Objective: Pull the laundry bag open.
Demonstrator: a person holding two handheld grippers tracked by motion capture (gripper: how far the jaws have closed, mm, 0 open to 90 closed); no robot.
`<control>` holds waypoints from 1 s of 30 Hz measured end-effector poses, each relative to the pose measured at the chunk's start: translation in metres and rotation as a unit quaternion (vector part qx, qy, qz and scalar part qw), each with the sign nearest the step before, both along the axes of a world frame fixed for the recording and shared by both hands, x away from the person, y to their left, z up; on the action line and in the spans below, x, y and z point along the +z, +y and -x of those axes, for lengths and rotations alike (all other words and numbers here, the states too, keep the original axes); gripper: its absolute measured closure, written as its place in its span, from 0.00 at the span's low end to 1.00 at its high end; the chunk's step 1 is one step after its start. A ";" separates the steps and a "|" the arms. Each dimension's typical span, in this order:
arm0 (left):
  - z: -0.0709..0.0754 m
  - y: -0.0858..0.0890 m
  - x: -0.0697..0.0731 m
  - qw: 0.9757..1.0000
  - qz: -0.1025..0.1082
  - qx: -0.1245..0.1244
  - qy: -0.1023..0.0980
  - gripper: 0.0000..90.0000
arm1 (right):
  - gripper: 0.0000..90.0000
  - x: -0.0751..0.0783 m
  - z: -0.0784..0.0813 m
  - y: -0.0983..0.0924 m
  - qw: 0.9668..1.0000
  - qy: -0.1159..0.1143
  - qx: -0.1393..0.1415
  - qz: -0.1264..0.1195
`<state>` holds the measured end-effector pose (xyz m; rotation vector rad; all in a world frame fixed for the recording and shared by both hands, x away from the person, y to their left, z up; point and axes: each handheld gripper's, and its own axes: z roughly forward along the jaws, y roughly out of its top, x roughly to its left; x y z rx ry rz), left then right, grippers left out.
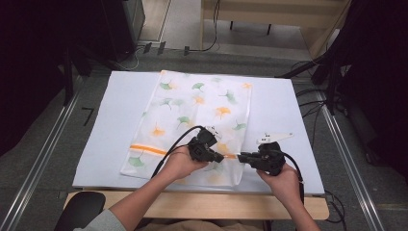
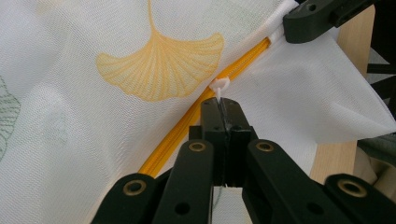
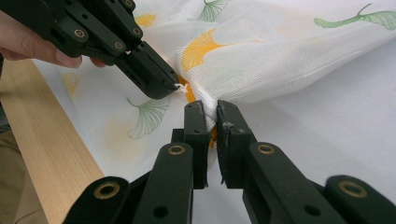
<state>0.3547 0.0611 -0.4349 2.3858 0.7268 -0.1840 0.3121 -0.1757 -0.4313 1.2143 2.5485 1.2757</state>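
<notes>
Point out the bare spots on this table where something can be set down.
Free: the white sheet left of the mesh bag, and the strip right of it, toward the far right corner. Crowded: the near edge, where the left gripper pinches the zipper pull and the right gripper clamps the bag's end.

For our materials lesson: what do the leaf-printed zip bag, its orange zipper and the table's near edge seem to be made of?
Leaf-printed zip bag: probably fine synthetic mesh; a tiny grid weave shows and it looks slightly see-through, matt.
Orange zipper: likely plastic coil on tape, smooth with a slight sheen; its white pull tab looks like plastic or cord.
Table edge: pale wood or wood-look laminate, with faint grain lines.
</notes>
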 end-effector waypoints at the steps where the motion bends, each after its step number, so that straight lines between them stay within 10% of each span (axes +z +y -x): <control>1: 0.000 0.000 0.000 1.000 0.003 0.001 0.002 1.00 | 0.95 0.000 0.000 0.000 1.000 -0.001 0.001 -0.001; 30: -0.004 0.008 -0.001 1.000 0.005 0.007 0.009 1.00 | 0.94 -0.001 -0.001 -0.001 1.000 0.001 0.004 -0.003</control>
